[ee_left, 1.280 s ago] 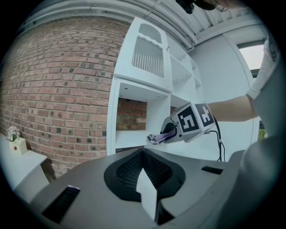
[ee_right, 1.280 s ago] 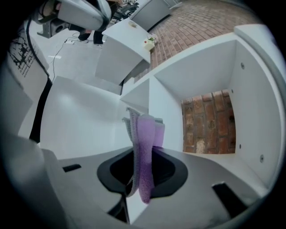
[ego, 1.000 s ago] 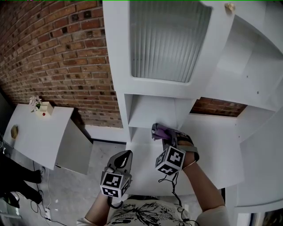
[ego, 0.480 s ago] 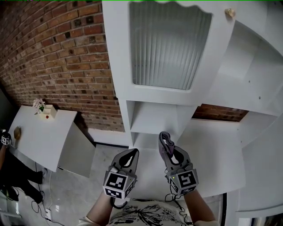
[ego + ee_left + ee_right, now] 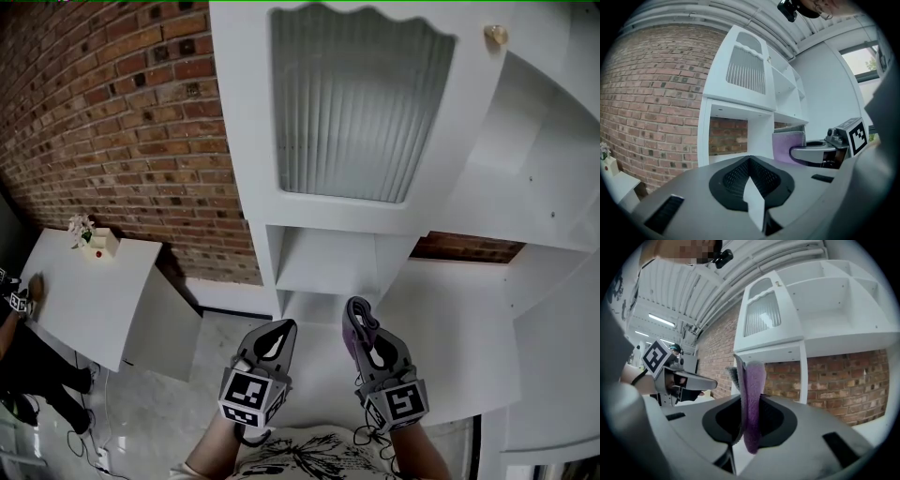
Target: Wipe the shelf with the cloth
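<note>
Right gripper (image 5: pixel 749 425) jaws pinch a purple cloth (image 5: pixel 753 394) upright between them, near the white shelf (image 5: pixel 450 319); left gripper (image 5: pixel 752 187) jaws closed, empty.

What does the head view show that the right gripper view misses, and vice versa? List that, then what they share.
Head view only: the low white side table with its small flower box. Right gripper view only: the ceiling strip lights. Both: the purple cloth pinched in the right gripper, the left gripper, the white shelf unit with its ribbed glass door, the red brick wall.
</note>
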`<control>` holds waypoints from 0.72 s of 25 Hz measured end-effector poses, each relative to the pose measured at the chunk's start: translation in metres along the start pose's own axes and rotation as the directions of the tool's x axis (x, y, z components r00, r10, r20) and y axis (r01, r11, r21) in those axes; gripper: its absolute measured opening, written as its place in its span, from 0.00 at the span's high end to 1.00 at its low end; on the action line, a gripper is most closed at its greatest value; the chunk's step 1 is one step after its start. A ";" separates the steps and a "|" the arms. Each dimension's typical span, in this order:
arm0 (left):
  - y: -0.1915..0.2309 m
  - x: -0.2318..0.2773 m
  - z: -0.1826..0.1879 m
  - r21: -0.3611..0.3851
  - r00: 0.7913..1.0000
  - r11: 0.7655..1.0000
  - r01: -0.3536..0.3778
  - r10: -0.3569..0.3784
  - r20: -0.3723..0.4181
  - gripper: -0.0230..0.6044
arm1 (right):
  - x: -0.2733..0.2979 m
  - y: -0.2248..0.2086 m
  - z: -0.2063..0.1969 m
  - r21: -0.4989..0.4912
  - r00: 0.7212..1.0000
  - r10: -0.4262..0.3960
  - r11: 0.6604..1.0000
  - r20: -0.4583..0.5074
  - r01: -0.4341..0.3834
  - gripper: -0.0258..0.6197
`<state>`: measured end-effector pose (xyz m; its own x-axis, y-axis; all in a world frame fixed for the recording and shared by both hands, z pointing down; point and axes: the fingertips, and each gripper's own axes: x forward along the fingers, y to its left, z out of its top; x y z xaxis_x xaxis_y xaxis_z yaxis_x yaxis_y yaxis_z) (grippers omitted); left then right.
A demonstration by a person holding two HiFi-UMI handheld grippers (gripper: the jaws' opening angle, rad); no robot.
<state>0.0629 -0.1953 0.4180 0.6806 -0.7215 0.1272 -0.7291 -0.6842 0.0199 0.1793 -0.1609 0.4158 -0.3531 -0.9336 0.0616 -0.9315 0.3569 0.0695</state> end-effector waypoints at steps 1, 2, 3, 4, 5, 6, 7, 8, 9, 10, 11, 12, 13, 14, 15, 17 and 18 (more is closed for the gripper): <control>0.002 0.001 0.001 0.006 1.000 1.000 -0.004 0.004 0.005 0.94 | 0.001 -0.002 -0.001 0.009 1.000 -0.007 1.000 -0.004 0.008 0.84; 0.004 0.001 0.001 0.010 1.000 1.000 -0.009 0.009 0.008 0.94 | 0.002 -0.004 -0.003 0.011 1.000 -0.012 1.000 -0.012 0.012 0.85; 0.006 0.002 0.002 0.010 1.000 1.000 -0.012 0.012 0.009 0.94 | 0.003 -0.005 -0.006 0.009 1.000 -0.016 1.000 -0.022 0.016 0.85; 0.008 0.003 0.002 0.008 1.000 1.000 -0.013 0.013 0.009 0.94 | 0.005 -0.007 -0.008 0.005 0.999 -0.019 1.000 -0.032 0.019 0.85; 0.009 0.004 0.002 0.006 1.000 1.000 -0.012 0.012 0.009 0.94 | 0.006 -0.008 -0.011 0.002 0.999 -0.021 1.000 -0.041 0.021 0.85; 0.009 0.006 0.002 0.005 1.000 1.000 -0.010 0.010 0.009 0.94 | 0.008 -0.009 -0.014 -0.001 0.999 -0.023 1.000 -0.048 0.023 0.85; 0.009 0.007 0.002 0.008 1.000 1.000 -0.007 0.007 0.010 0.94 | 0.009 -0.010 -0.015 -0.005 0.998 -0.023 1.000 -0.054 0.023 0.85; 0.009 0.009 0.002 0.010 1.000 1.000 -0.004 0.004 0.011 0.94 | 0.011 -0.010 -0.016 -0.010 0.998 -0.023 1.000 -0.058 0.023 0.85; 0.009 0.011 0.002 0.011 1.000 1.000 -0.001 0.001 0.011 0.94 | 0.012 -0.010 -0.016 -0.014 0.998 -0.024 1.000 -0.058 0.024 0.85; 0.009 0.012 0.002 0.010 1.000 1.000 0.002 -0.002 0.011 0.94 | 0.012 -0.011 -0.015 -0.010 0.998 -0.027 1.000 -0.052 0.026 0.85; 0.009 0.013 0.002 0.008 1.000 1.000 0.004 -0.004 0.010 0.94 | 0.012 -0.012 -0.012 0.005 0.999 -0.030 1.000 -0.039 0.031 0.85; 0.010 0.014 0.002 0.007 1.000 1.000 0.004 -0.004 0.010 0.94 | 0.012 -0.013 -0.009 0.027 0.999 -0.035 0.999 -0.025 0.036 0.85; 0.010 0.015 0.002 0.005 1.000 1.000 0.004 -0.004 0.010 0.94 | 0.012 -0.015 -0.007 0.045 0.999 -0.041 0.998 -0.016 0.041 0.85; 0.011 0.015 0.002 0.003 1.000 1.000 0.004 -0.004 0.012 0.94 | 0.012 -0.016 -0.006 0.047 0.999 -0.045 0.998 -0.015 0.046 0.85; 0.011 0.016 0.003 0.002 1.000 1.000 0.003 -0.004 0.013 0.94 | 0.012 -0.017 -0.006 0.031 0.999 -0.049 0.998 -0.021 0.050 0.85; 0.012 0.017 0.003 0.000 1.000 1.000 0.004 -0.004 0.012 0.94 | 0.014 -0.018 -0.008 -0.011 0.998 -0.051 0.999 -0.035 0.051 0.86; 0.012 0.018 0.002 -0.002 1.000 1.000 0.003 -0.003 0.010 0.94 | 0.015 -0.018 -0.008 -0.020 0.998 -0.050 0.999 -0.041 0.049 0.86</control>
<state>0.0660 -0.2168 0.4182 0.6837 -0.7203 0.1171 -0.7269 -0.6863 0.0223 0.1919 -0.1808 0.4237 -0.3022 -0.9482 0.0983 -0.9459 0.3110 0.0920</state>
